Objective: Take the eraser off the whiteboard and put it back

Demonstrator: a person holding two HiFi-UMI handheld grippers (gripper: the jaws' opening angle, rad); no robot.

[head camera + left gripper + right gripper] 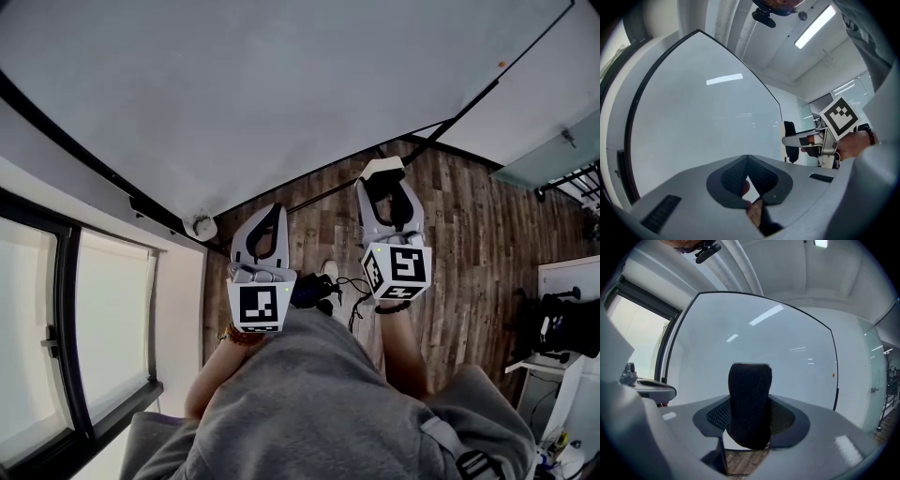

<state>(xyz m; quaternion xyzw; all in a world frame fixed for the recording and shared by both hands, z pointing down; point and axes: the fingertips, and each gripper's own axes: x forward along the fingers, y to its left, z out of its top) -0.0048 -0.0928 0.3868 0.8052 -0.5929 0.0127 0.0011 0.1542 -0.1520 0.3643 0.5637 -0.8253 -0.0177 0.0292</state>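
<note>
The eraser [750,404], a block faced with black felt, stands upright between the jaws of my right gripper [750,427], which is shut on it. It is held just in front of the blank whiteboard [787,348]; whether it touches the board I cannot tell. In the head view the right gripper [382,178] points at the whiteboard's [281,84] lower edge. My left gripper [272,214] is beside it on the left, shut, with nothing in it. In the left gripper view its tips [747,157] meet, and the eraser [789,138] shows in the right gripper [792,139] at the right.
A large window [94,319] fills the wall left of the whiteboard. A small round white fitting [200,226] sits on the board's black frame. Below is wooden floor [487,234] with dark cables [328,286]; a white cabinet [567,281] and black equipment [562,323] stand at the right.
</note>
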